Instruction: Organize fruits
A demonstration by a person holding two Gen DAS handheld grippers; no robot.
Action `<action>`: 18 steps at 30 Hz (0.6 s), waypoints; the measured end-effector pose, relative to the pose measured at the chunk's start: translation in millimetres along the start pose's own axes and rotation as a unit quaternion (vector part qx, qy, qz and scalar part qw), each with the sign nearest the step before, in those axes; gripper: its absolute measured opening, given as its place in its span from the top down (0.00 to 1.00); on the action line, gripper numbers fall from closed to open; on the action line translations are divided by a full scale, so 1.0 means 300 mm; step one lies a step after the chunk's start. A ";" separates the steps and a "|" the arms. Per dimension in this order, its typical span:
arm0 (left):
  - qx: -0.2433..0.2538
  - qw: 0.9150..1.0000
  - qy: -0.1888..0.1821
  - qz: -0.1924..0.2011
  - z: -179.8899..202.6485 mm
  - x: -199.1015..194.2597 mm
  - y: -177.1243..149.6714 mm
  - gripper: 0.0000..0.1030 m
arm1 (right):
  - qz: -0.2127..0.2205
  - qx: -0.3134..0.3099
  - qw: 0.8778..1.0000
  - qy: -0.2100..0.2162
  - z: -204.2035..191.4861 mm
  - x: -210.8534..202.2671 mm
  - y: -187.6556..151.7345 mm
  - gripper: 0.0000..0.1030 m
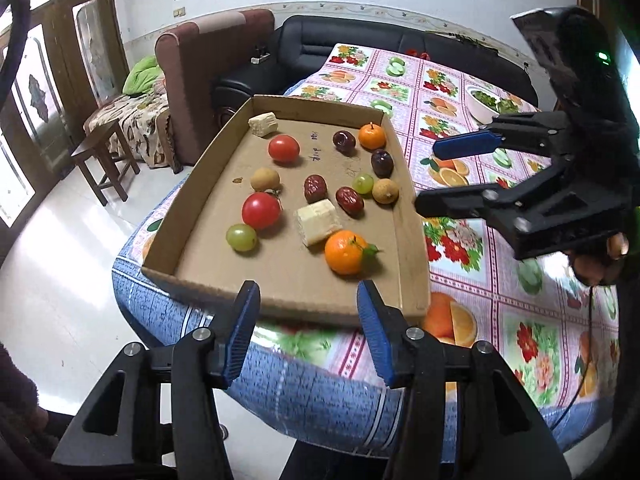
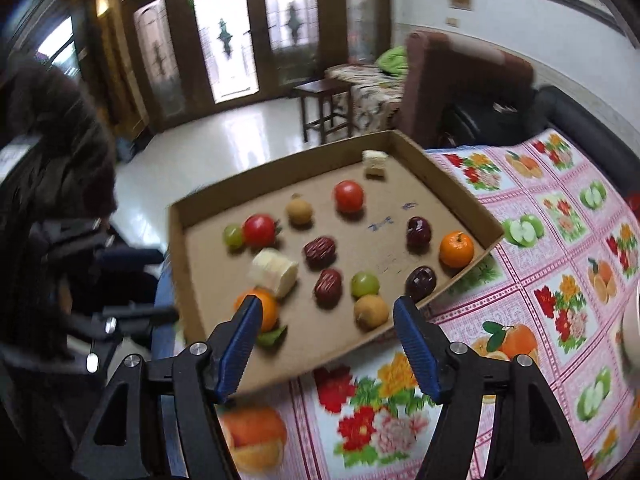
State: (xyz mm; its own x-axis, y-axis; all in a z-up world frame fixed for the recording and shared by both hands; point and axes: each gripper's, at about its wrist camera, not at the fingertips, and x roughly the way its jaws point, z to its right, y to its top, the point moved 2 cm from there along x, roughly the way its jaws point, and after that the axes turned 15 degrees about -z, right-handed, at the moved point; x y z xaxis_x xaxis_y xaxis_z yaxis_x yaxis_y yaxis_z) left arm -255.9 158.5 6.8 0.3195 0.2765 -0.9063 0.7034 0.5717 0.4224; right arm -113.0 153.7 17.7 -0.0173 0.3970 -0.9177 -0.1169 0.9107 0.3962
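A shallow cardboard tray lies on the table and holds scattered fruit: two tomatoes, two mandarins, green grapes, red dates, dark plums, longans and pale banana chunks. My left gripper is open and empty, just before the tray's near edge. My right gripper is open and empty, by the tray's side near a mandarin.
The table wears a pink fruit-print cloth over a blue skirt. A white bowl of greens stands beyond the tray. A black sofa, a brown armchair and a wooden stool stand past the table.
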 end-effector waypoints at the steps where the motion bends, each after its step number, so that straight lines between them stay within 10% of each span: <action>1: 0.002 1.000 0.001 -0.001 0.003 -0.002 -0.005 0.52 | -0.001 -0.012 1.000 -0.001 -0.013 -0.007 -0.012 0.30; 18: 0.018 1.000 0.000 -0.002 0.039 -0.016 -0.035 0.52 | -0.024 -0.041 0.999 -0.007 -0.032 -0.011 -0.131 0.29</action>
State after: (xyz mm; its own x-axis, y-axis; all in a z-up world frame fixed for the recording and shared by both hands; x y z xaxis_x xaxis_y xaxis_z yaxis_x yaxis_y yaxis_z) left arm -257.5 142.2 6.5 0.3167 0.2748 -0.9078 0.7266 0.5449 0.4184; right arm -117.8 115.5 4.9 0.0040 0.3542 -0.9352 -0.1987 0.9168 0.3464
